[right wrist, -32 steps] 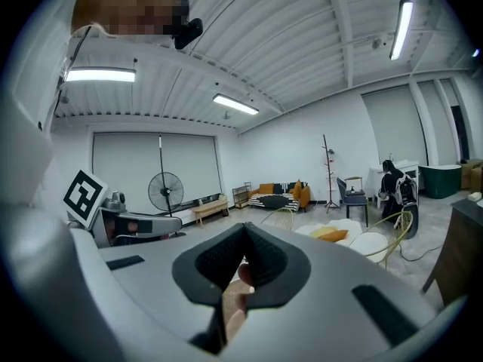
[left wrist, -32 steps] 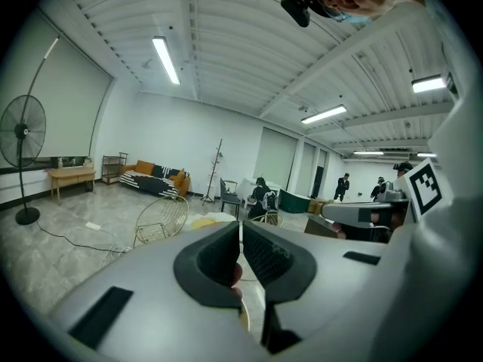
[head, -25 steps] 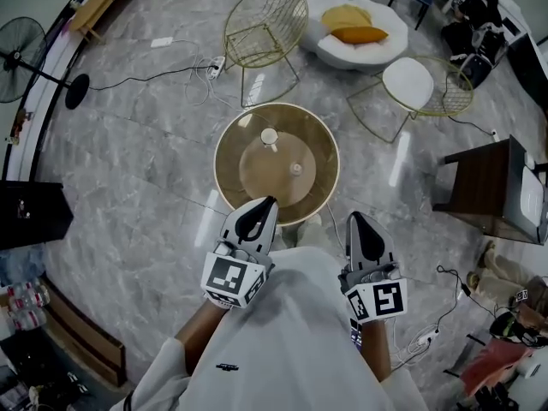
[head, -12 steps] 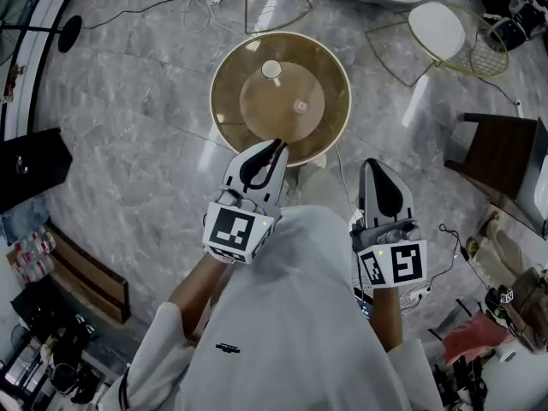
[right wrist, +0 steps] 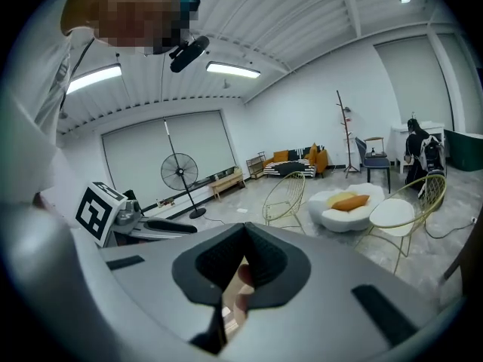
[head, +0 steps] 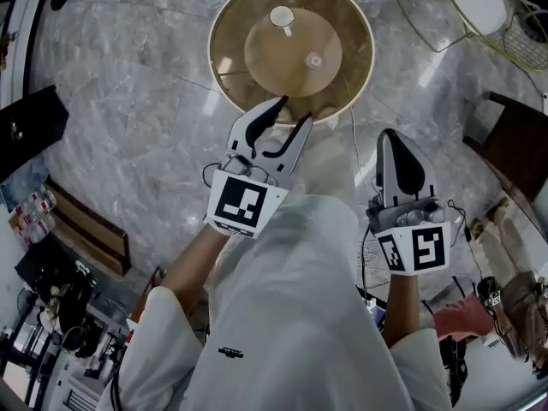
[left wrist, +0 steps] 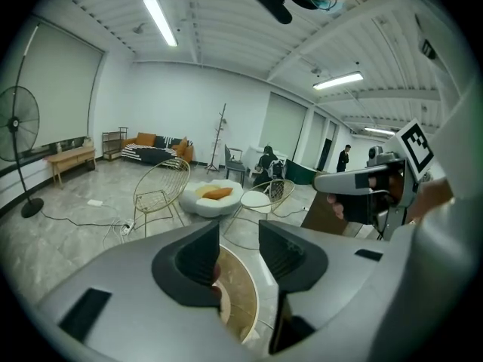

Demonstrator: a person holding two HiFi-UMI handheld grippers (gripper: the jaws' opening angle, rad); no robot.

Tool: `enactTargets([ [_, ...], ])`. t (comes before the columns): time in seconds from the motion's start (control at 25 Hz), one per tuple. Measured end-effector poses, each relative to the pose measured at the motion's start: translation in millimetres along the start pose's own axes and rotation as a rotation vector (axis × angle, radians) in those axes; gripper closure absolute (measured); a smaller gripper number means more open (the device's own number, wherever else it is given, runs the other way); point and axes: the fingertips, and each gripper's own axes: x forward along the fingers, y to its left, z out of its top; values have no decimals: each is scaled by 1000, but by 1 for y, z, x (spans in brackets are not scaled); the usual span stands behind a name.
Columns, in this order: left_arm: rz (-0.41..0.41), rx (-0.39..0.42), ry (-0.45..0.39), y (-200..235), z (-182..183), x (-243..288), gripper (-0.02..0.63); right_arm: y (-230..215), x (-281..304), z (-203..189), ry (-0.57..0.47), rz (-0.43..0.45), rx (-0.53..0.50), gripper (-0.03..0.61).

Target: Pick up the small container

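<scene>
Change: left gripper [head: 294, 111] jaws have just been opening, now partly apart on nothing, tips over the near edge of the round gold-rimmed glass table [head: 224, 68], closer than a second ago | Right gripper [head: 388, 135]: jaws together, empty | Small white round container [head: 282, 15]: near the table's far edge, untouched | I judge the reach is starting.

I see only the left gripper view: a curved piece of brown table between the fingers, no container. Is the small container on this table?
Observer: Yes. The head view shows a small white round container on the round brown glass table with a gold rim, at its far side.
Operator: Where is my left gripper?
Observer: The left gripper is at the near rim, apart from the container; its fingers have just been opening, nothing between them.
Operator: And the right one?
Observer: The right gripper has its fingers together, empty.
</scene>
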Motion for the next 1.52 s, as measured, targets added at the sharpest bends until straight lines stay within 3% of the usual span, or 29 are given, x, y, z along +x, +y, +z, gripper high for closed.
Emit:
enactTargets([
  [0.36, -8, 22, 41, 13, -46, 42, 370, -14, 32, -41, 60, 29, 31, 571],
  [0.76, 4, 3, 109, 36, -102, 94, 315, -36, 65, -88, 131, 44, 71, 571],
  [1.52, 45, 54, 240, 65, -206, 175, 283, -69, 113, -159, 194, 63, 101, 571],
])
